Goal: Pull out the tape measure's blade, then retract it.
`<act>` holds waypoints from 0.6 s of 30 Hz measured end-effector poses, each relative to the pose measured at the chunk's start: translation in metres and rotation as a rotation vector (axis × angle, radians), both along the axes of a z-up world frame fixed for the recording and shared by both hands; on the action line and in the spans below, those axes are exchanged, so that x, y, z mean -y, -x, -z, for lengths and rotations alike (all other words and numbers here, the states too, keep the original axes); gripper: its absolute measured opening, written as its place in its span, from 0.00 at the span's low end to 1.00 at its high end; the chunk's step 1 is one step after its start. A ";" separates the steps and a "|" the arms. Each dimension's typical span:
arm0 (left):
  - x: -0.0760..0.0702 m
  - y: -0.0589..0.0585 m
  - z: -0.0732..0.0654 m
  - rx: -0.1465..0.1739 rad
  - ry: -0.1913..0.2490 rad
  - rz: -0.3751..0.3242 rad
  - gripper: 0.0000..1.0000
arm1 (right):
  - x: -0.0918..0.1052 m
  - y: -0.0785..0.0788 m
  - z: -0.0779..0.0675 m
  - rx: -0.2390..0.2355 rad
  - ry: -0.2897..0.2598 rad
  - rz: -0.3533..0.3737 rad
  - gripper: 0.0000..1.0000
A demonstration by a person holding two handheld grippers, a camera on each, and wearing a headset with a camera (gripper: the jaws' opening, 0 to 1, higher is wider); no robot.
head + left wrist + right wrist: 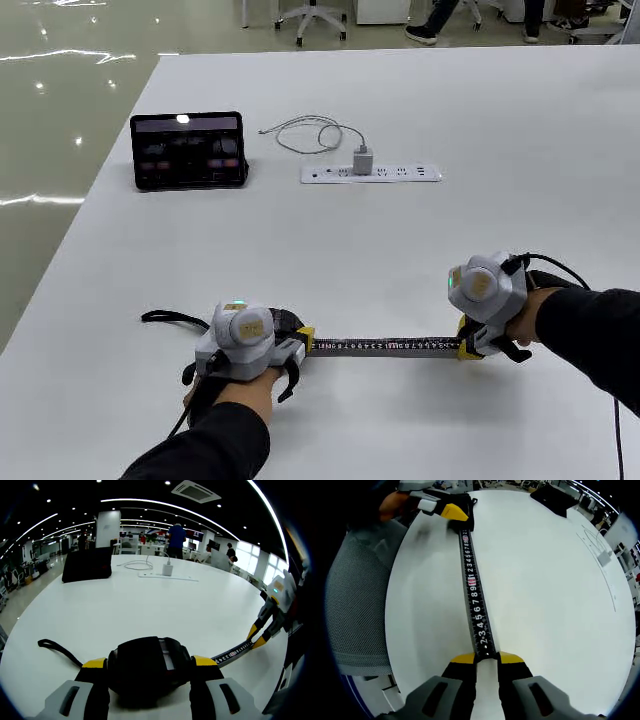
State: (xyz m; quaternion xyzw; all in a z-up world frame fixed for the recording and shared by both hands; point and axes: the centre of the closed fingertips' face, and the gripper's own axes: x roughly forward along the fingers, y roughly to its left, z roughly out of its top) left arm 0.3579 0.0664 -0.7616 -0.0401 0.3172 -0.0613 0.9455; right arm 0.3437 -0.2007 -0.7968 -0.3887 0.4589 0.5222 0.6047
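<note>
tape measure (pixel 150 667): matt black plastic | table (pixel 420 270): smooth white

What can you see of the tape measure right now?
The case is black, rounded and plastic-looking, clamped between the left gripper's yellow-tipped jaws on the white table. The blade is pulled out straight. It is dark with white numerals and a red mark at 10, and the right gripper pinches its free end. A black strap trails from the case across the table.
</note>
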 end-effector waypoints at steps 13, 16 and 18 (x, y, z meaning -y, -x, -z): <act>0.001 0.001 0.000 -0.001 0.002 -0.003 0.61 | -0.007 -0.001 -0.001 0.004 -0.020 -0.013 0.11; 0.001 0.001 0.000 -0.002 0.003 -0.002 0.61 | -0.009 -0.001 -0.001 0.003 -0.021 -0.012 0.11; 0.001 0.001 0.000 -0.002 0.003 -0.003 0.61 | -0.010 -0.001 -0.001 0.003 -0.023 -0.013 0.11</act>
